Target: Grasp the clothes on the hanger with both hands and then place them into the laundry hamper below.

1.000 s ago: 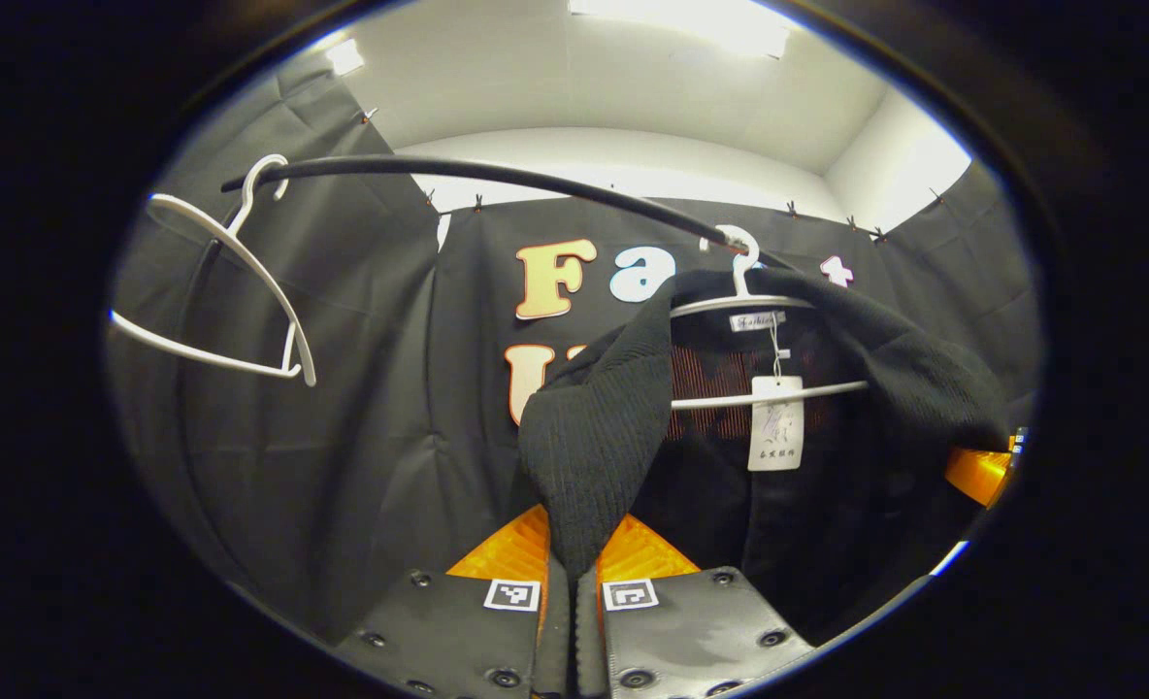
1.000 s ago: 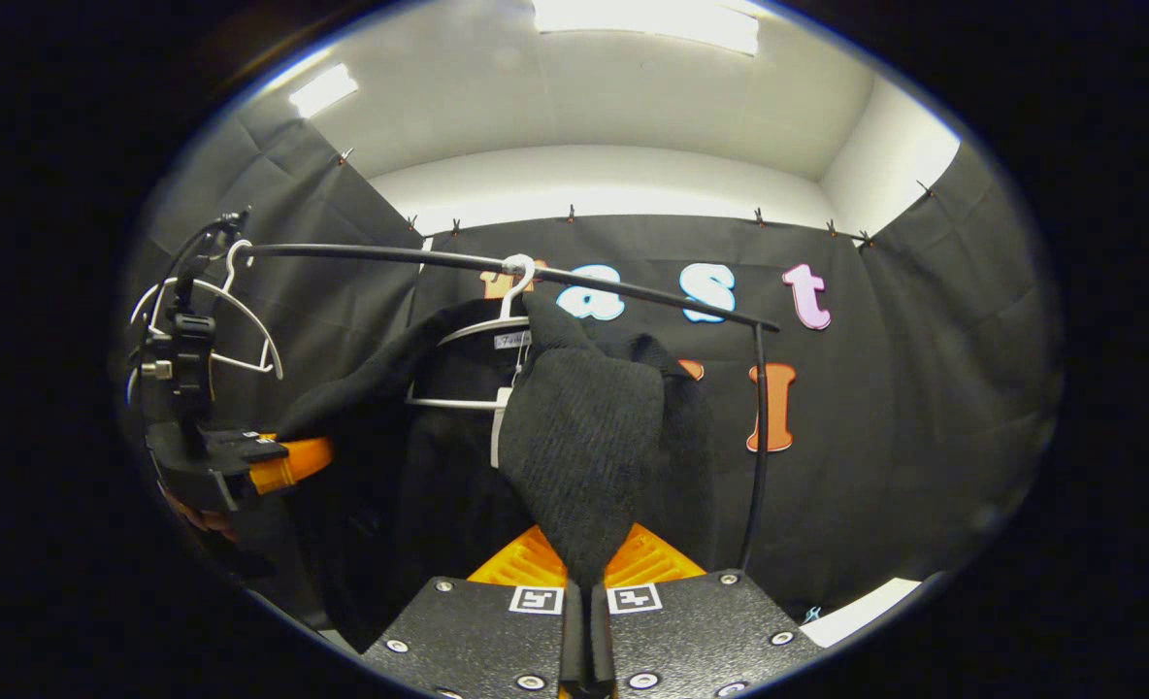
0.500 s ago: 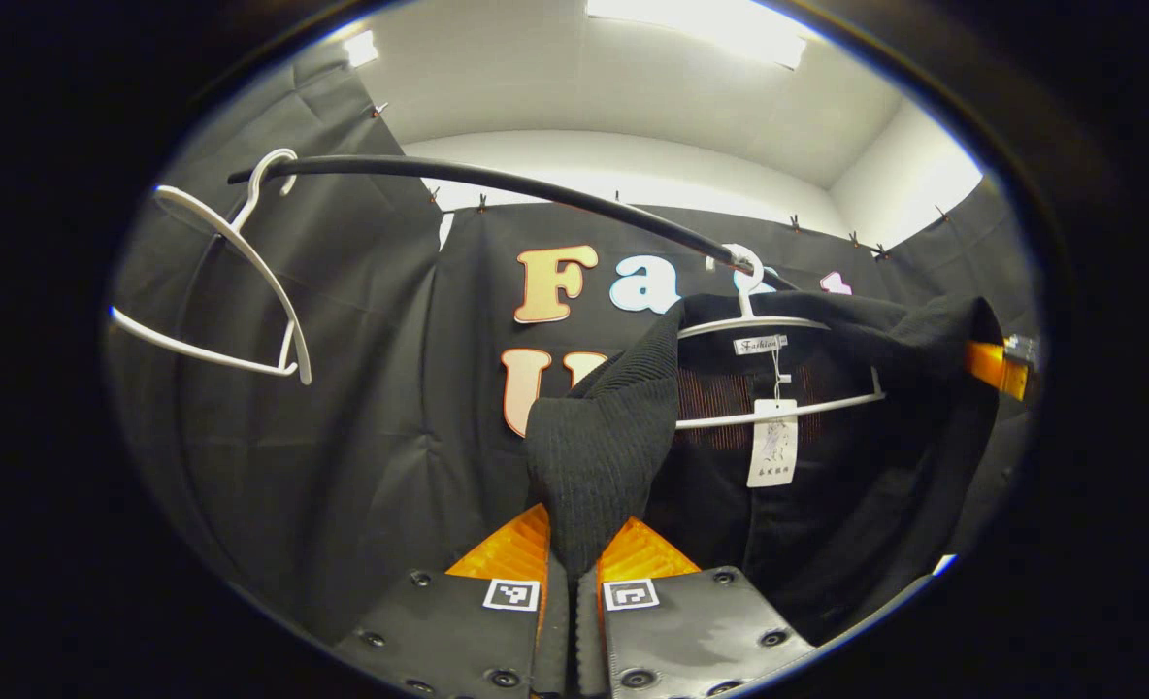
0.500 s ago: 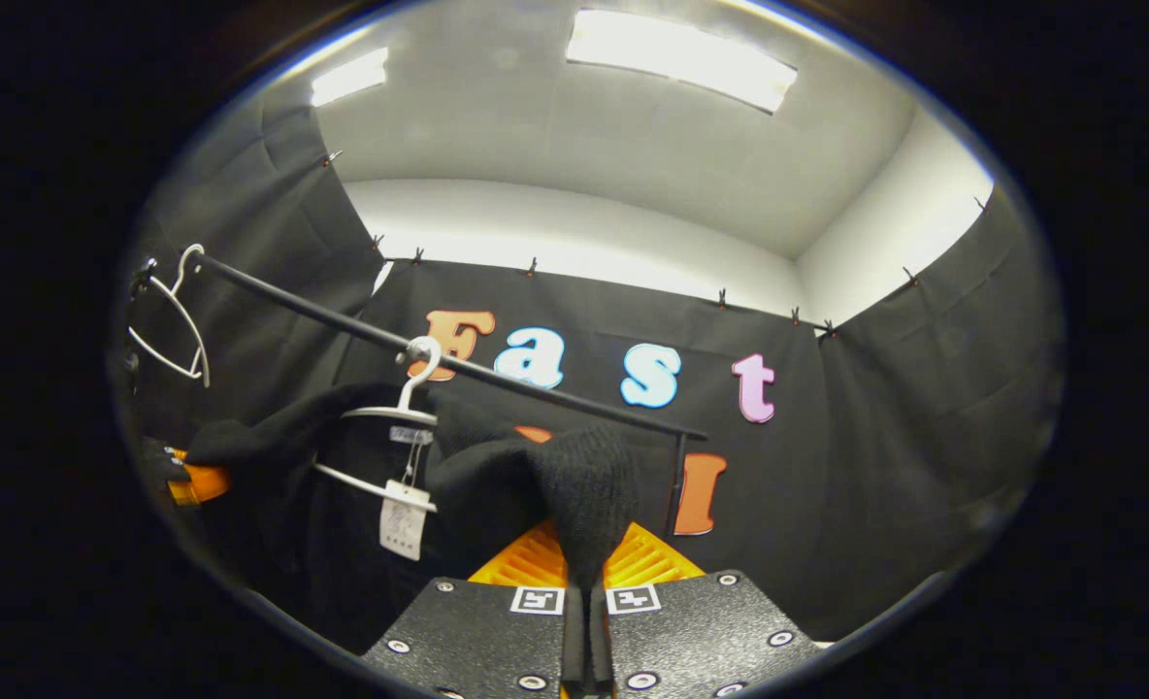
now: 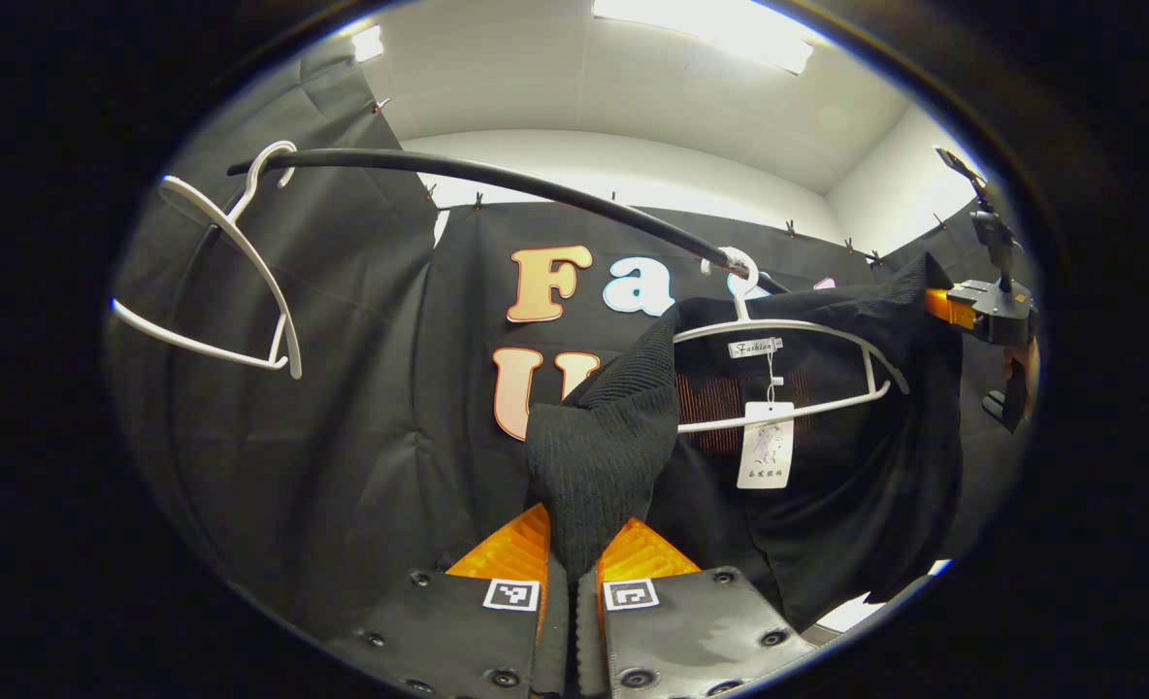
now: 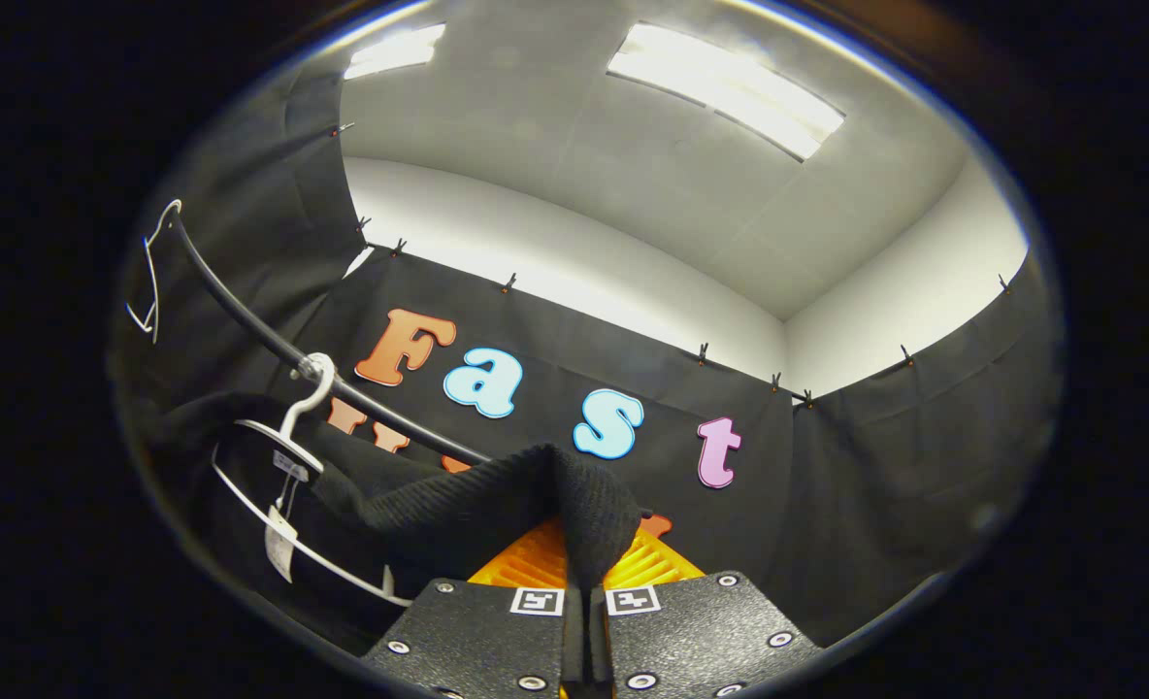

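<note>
Now both grippers, left (image 5: pixel 572 582) and right (image 6: pixel 584 592), clamp sweater (image 5: pixel 599 456), peeling it off hanger (image 5: pixel 788 369); next, free it, lower toward hamper.

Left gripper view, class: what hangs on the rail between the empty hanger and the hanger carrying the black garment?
Nothing; the rail runs bare there in the left gripper view.

Black knit garment (image 5: pixel 594 456) half off its white hanger (image 5: pixel 788 330).
</note>
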A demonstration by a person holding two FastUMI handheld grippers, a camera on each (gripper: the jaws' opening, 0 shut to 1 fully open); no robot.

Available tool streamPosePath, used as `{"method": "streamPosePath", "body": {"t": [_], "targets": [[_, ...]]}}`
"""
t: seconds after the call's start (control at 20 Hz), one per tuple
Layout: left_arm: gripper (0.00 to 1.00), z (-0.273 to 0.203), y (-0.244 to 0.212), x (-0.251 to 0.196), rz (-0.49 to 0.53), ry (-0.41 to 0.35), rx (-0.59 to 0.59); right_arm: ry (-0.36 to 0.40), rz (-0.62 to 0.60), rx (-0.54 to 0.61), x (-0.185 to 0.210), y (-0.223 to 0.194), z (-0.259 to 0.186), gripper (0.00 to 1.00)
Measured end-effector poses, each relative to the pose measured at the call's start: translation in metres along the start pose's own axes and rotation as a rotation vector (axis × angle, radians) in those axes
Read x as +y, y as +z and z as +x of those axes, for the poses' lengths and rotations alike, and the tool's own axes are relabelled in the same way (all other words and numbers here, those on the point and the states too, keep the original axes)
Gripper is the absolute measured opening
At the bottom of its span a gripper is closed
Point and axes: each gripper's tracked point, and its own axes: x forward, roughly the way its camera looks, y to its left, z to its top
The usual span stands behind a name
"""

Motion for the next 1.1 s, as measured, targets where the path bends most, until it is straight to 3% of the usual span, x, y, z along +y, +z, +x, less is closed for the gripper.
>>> {"method": "streamPosePath", "body": {"t": [0.25, 0.5, 0.85, 1.1], "targets": [[0.10, 0.000, 0.002, 0.005, 0.003, 0.002, -0.003, 0.003, 0.027, 0.029, -0.009, -0.021, 0.030, 0.02], [0.10, -0.002, 0.004, 0.002, 0.004, -0.001, -0.004, 0.033, -0.006, 0.123, 0.006, -0.077, 0.038, 0.02], [0.10, 0.004, -0.002, 0.001, 0.012, -0.006, 0.007, 0.092, 0.049, 0.247, 0.048, -0.159, 0.006, 0.02], [0.13, 0.003, -0.005, -0.001, 0.016, -0.016, 0.014, 0.160, 0.107, 0.258, 0.097, -0.176, -0.042, 0.02]]}}
